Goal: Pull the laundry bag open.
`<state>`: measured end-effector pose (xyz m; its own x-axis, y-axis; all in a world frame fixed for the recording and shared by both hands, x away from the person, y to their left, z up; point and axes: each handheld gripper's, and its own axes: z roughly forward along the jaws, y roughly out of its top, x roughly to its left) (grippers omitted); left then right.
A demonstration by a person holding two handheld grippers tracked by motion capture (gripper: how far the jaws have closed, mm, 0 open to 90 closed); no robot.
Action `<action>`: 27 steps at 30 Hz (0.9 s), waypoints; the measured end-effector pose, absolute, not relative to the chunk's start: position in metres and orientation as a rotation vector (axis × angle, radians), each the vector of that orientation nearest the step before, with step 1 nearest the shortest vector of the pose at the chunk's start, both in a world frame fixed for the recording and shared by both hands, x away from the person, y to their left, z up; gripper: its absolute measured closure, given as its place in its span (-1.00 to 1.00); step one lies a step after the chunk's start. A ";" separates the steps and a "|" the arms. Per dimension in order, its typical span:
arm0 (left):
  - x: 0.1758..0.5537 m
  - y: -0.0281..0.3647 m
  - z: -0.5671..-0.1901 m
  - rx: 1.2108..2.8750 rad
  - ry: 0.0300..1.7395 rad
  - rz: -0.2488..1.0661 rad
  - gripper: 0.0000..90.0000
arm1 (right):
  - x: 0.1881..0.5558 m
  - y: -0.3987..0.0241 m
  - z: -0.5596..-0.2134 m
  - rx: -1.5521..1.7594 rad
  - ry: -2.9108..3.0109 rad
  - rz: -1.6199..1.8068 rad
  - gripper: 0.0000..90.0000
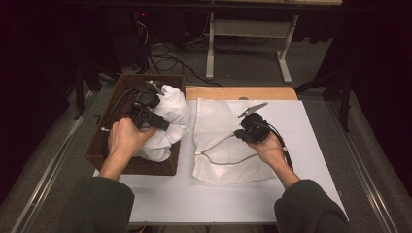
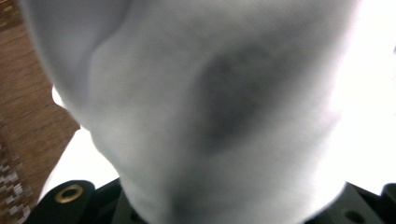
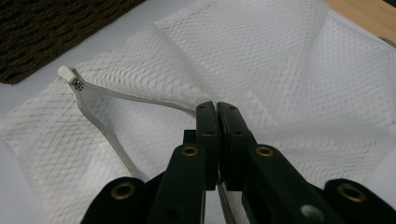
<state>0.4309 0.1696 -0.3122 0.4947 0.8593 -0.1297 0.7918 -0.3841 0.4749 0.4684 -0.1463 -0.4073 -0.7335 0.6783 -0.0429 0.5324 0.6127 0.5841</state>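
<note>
White garment (image 1: 167,124) in raised left claw (image 1: 154,118)

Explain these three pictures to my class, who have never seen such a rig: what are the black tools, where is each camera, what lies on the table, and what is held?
A person holds a black two-jaw gripper in each hand. One camera looks down from above; the other two ride on the grippers.

On the table lie a brown basket and a white mesh bag with an open zip.

The left gripper holds a bundle of white cloth above the basket; its own view is blurred, with the cloth pressed close.

The right gripper is shut on the bag's zip edge, lifting it.
</note>
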 end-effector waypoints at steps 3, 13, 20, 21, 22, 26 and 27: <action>0.428 0.159 -0.304 2.276 1.315 0.196 0.40 | 0.470 -0.147 -0.406 0.988 2.579 0.808 0.98; 0.423 0.132 -0.293 2.303 1.257 0.162 0.40 | 0.469 -0.159 -0.404 1.020 2.566 0.829 0.98; 0.417 0.112 -0.284 2.317 1.199 0.152 0.40 | 0.468 -0.164 -0.398 1.033 2.549 0.838 0.98; 0.416 0.110 -0.283 2.322 1.189 0.151 0.40 | 0.469 -0.164 -0.398 1.031 2.549 0.841 0.98; 0.414 0.107 -0.282 2.324 1.177 0.146 0.40 | 0.469 -0.164 -0.399 1.030 2.550 0.841 0.97; 0.411 0.098 -0.280 2.318 1.139 0.117 0.40 | 0.470 -0.162 -0.400 1.025 2.553 0.835 0.97; 0.410 0.095 -0.280 2.322 1.130 0.114 0.40 | 0.470 -0.161 -0.400 1.028 2.552 0.833 0.97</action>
<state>0.4103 0.0952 -0.2799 0.6428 0.7495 -0.1580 0.7030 -0.4953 0.5103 0.4699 -0.1614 -0.4000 -0.7135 0.7000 -0.0305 0.5471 0.5838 0.5999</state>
